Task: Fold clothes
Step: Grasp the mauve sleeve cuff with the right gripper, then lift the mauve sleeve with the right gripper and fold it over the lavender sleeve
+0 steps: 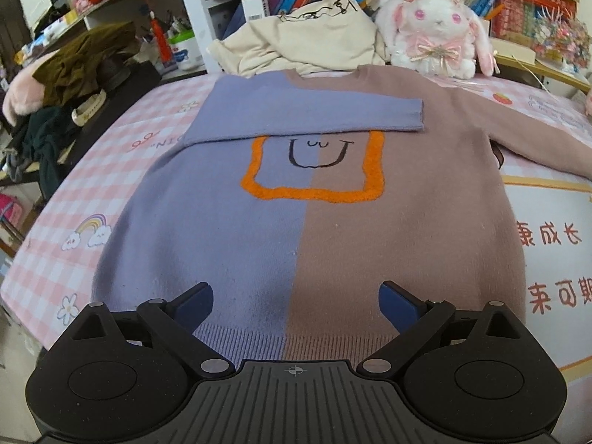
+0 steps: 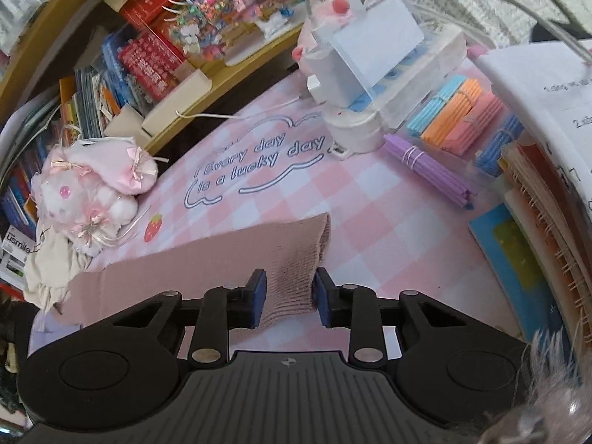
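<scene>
Left gripper hovers wide open over the sweater hem, holding nothing. Sweater lies flat on the bed, purple sleeve folded across its chest. Right gripper is narrowed onto the brown sleeve cuff. Knit judged soft, light, limp; cuff is a sound hold.

counts on the bed
one sweater, one cream garment, one plush rabbit, two grippers.
</scene>
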